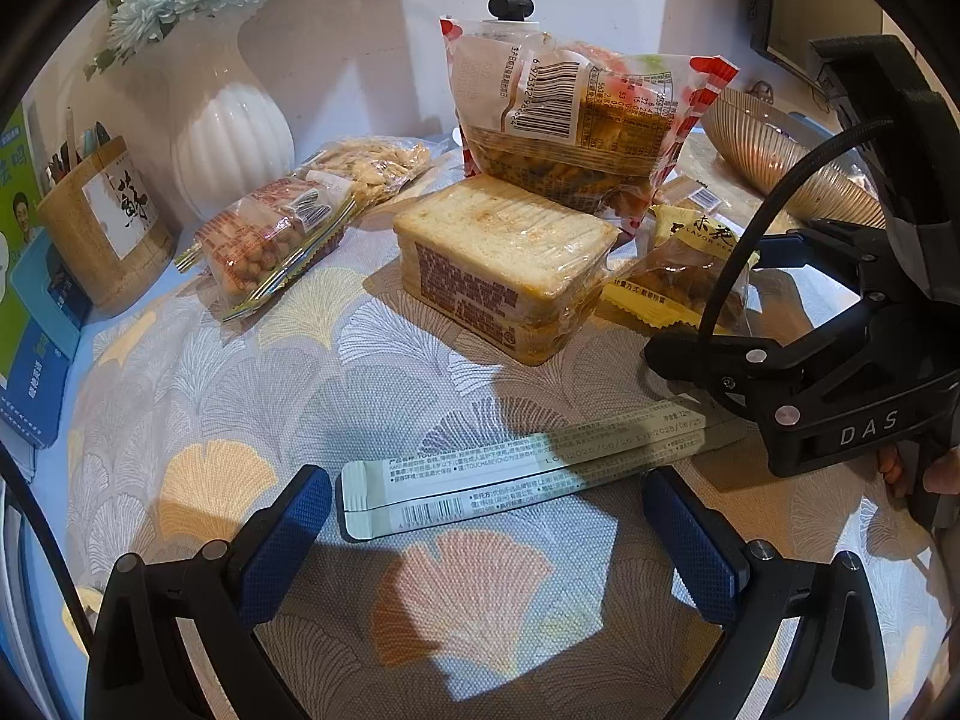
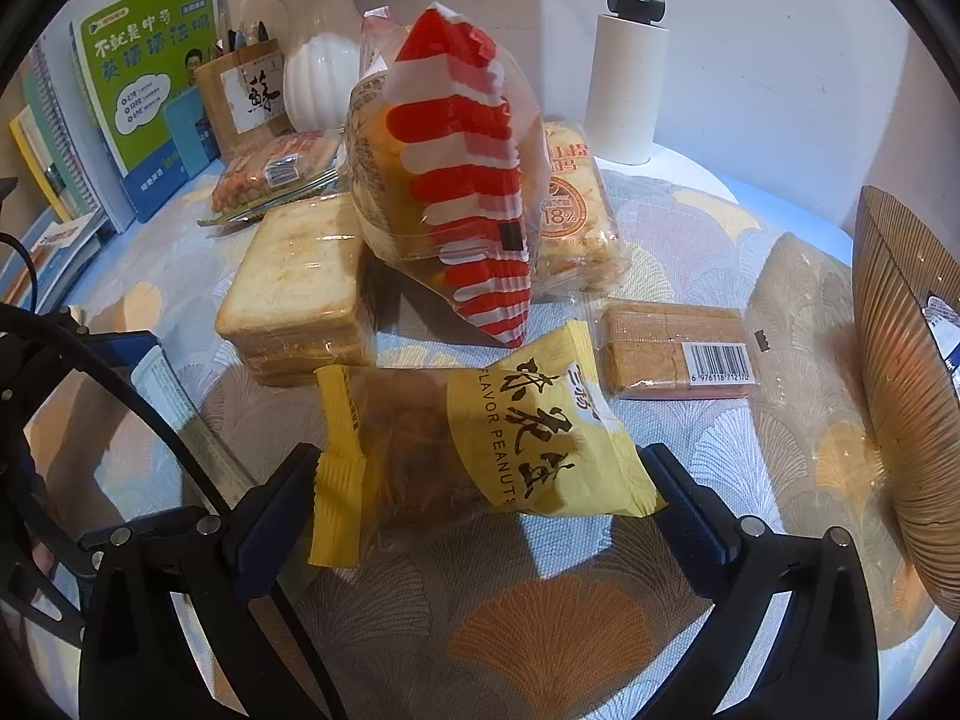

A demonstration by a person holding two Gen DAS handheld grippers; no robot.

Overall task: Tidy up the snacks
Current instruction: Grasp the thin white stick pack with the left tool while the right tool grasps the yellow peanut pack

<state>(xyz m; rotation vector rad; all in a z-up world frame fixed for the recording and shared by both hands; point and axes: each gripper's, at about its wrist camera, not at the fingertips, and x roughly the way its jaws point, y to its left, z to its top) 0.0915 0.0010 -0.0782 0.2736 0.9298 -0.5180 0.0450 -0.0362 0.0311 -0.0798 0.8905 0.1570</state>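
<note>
Left gripper (image 1: 486,531): jaws apart, empty, over white sachet pair (image 1: 522,474) on tablecloth.
Right gripper (image 2: 480,492): jaws wide, straddling yellow peanut packet (image 2: 498,438); contact cannot be confirmed.
Farther: wrapped toast sandwich (image 1: 504,270), red-striped bag (image 2: 462,180), wafer pack (image 2: 678,351) loose.
Far right: ribbed bowl (image 2: 906,408), contents mostly hidden.
Judgement: sorting barely begun.

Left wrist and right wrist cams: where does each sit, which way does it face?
Left wrist: on the left claw, looking forward over flat white sachets at the wrapped sliced-toast block; own blue pads, and the right claw, show.
Right wrist: on the right claw, facing the yellow peanut packet between its open pads.
Shared: toast block, red-striped bag, white ribbed vase.
</note>
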